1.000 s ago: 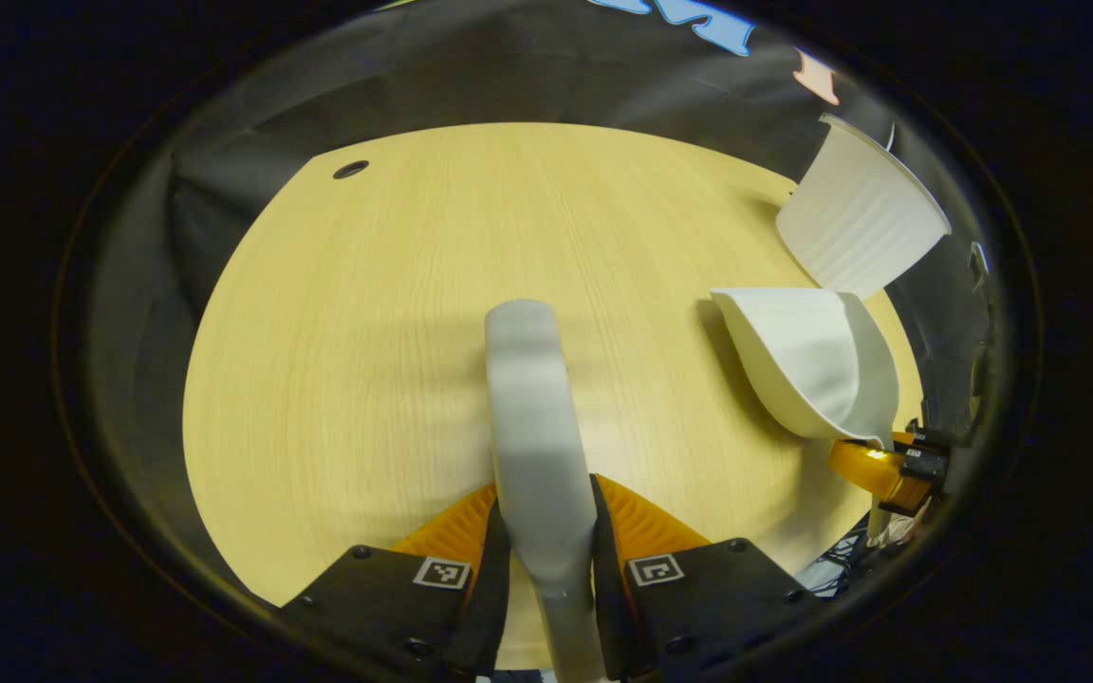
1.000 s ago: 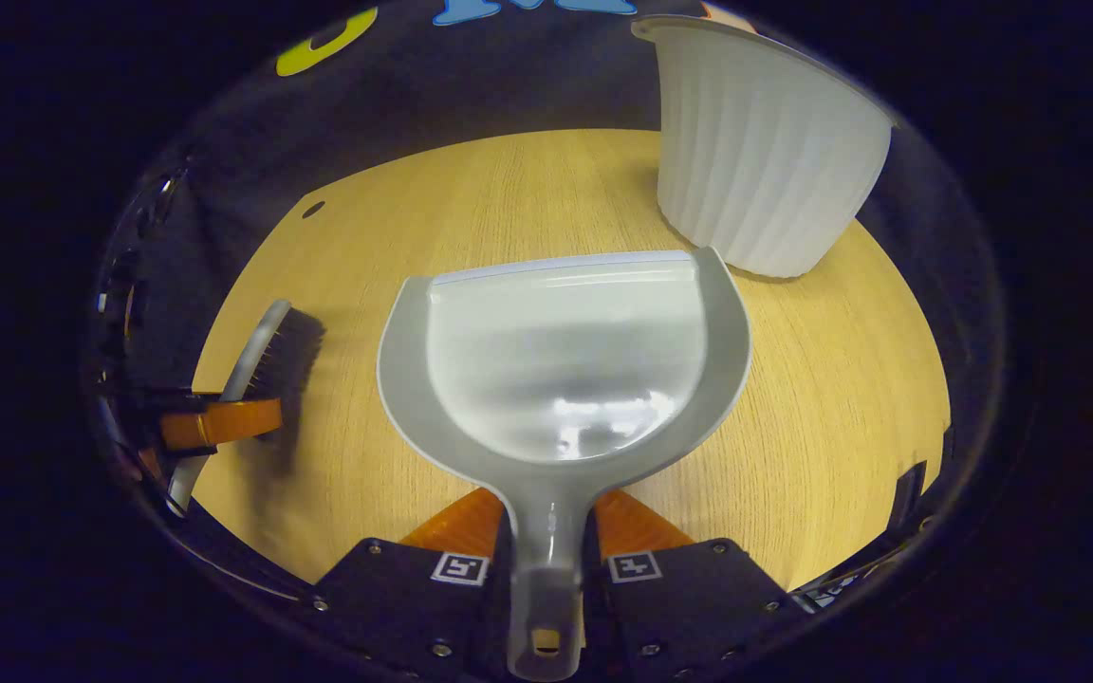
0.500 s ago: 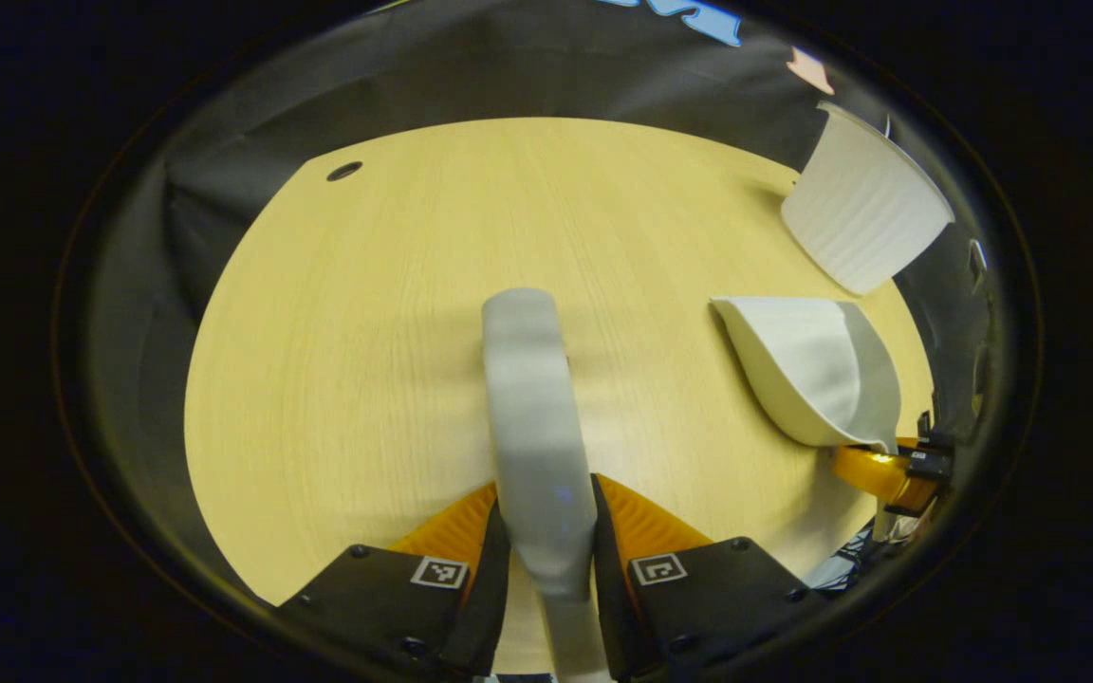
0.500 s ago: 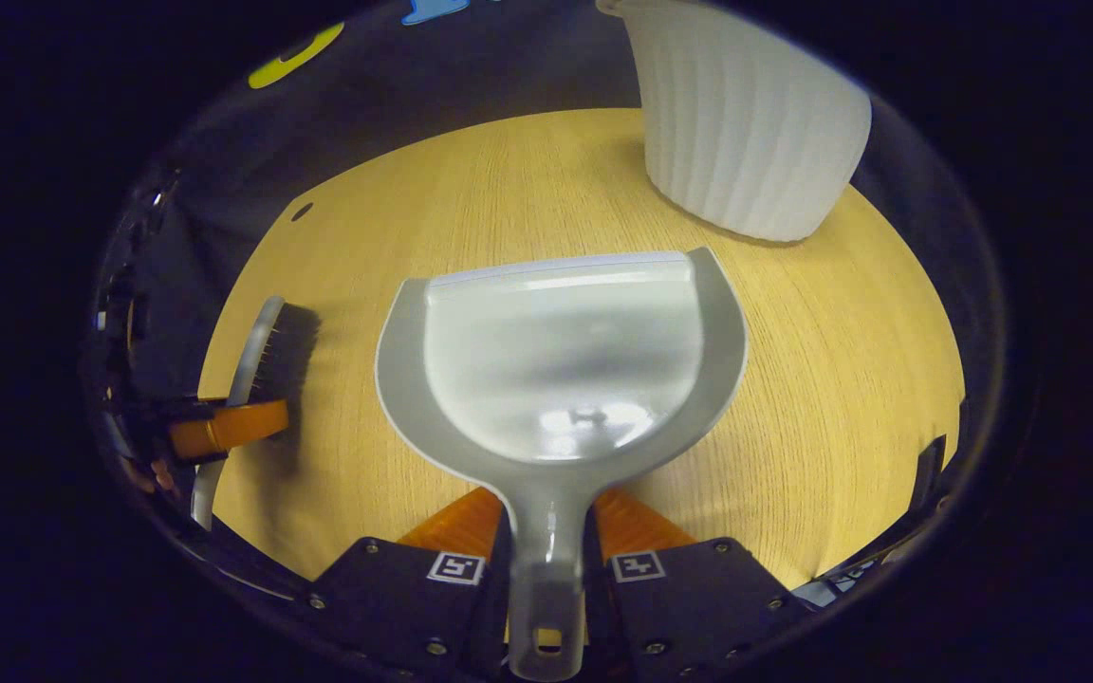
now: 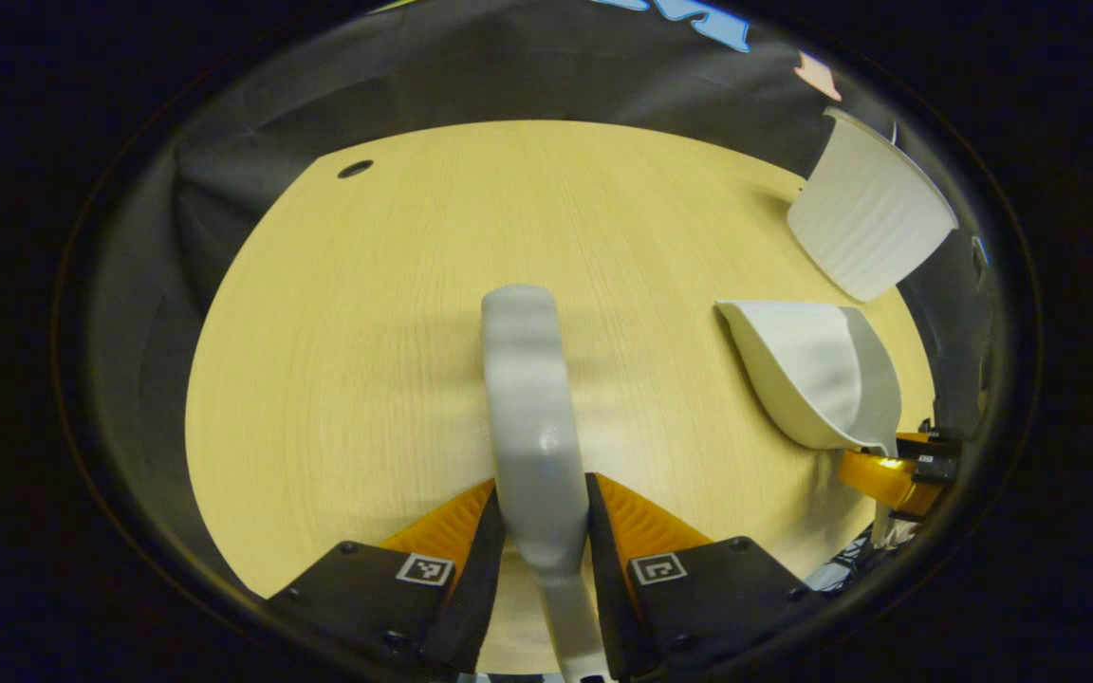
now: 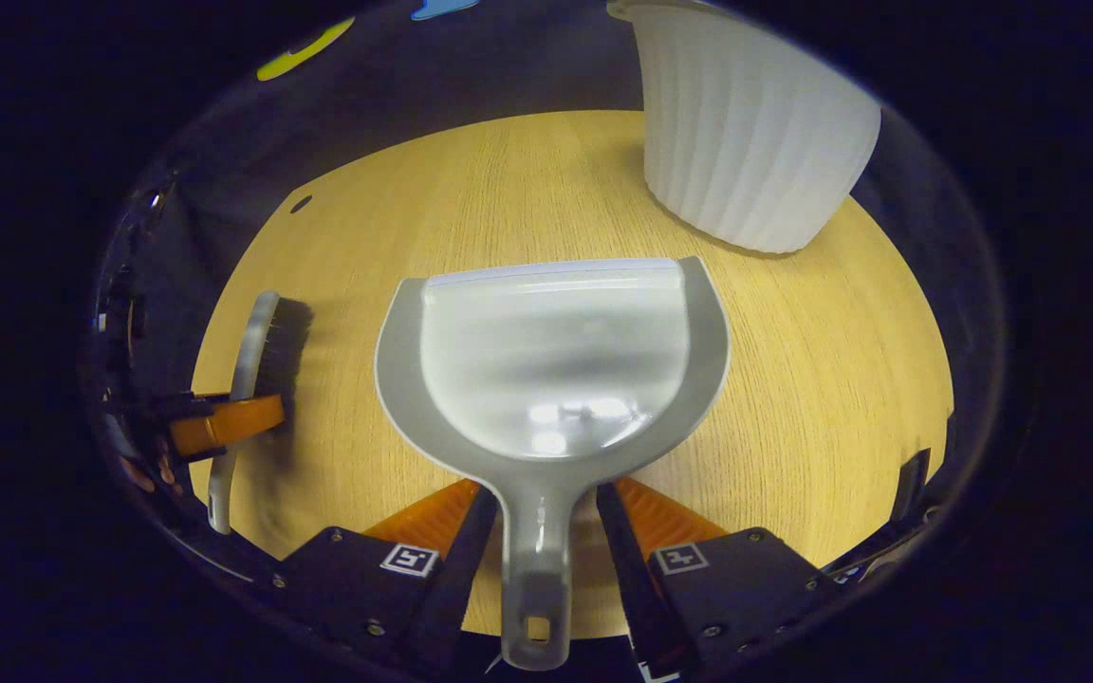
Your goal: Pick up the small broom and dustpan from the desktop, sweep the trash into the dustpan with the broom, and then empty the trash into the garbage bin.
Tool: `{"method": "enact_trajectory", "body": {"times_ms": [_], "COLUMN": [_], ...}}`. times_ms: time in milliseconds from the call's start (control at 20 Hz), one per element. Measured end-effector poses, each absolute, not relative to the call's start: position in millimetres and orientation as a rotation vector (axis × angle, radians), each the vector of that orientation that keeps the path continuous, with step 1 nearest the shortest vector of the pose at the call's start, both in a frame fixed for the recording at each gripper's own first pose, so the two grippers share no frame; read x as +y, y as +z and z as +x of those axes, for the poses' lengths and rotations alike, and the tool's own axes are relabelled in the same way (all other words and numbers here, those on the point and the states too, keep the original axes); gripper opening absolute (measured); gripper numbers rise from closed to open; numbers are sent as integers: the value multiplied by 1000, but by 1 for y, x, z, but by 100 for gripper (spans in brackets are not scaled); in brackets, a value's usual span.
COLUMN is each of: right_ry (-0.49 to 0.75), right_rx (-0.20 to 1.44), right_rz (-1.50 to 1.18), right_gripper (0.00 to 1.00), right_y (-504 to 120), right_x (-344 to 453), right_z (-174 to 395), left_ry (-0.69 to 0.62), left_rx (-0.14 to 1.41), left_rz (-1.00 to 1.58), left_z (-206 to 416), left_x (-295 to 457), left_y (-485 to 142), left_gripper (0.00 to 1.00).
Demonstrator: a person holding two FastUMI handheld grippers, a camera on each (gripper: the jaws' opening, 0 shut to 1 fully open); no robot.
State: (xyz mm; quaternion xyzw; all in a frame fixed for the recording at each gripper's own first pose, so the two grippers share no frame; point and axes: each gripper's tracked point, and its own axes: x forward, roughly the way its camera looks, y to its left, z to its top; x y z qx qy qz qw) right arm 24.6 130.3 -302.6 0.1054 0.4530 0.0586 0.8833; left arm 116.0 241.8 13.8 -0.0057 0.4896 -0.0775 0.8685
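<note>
Wooden desk (image 6: 822,379) bare of trash | right claw (image 6: 535,531) released, stiff light dustpan (image 6: 556,360) resting flat near bin (image 6: 746,142) | left claw (image 5: 541,531) clenched on rigid broom (image 5: 527,398) handle.

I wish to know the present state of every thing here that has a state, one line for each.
left gripper: fingers close along both sides of the broom handle; pressing or not is unclear.
right gripper: open, gaps on both sides of the dustpan handle.
broom: handle between the left fingers, head out over the table.
dustpan: flat on the table, looks empty.
garbage bin: upright, inside hidden.
</note>
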Motion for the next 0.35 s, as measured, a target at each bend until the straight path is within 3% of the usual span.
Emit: {"method": "enact_trajectory", "body": {"times_ms": [50, 200, 350], "right_ry": [128, 125, 127], "right_rx": [942, 937, 914], "right_rz": [221, 217, 218], "right_gripper": [68, 96, 99], "right_y": [-303, -300, -293], "right_x": [131, 126, 125], "right_z": [24, 24, 23], "left_ry": [-166, -170, -168], "left_rx": [1011, 977, 934], "left_rz": [-9, -22, -25], "left_z": [117, 119, 121], "left_x": [243, 243, 243], "left_y": [21, 43, 69], "left_gripper": [56, 65, 87]}}
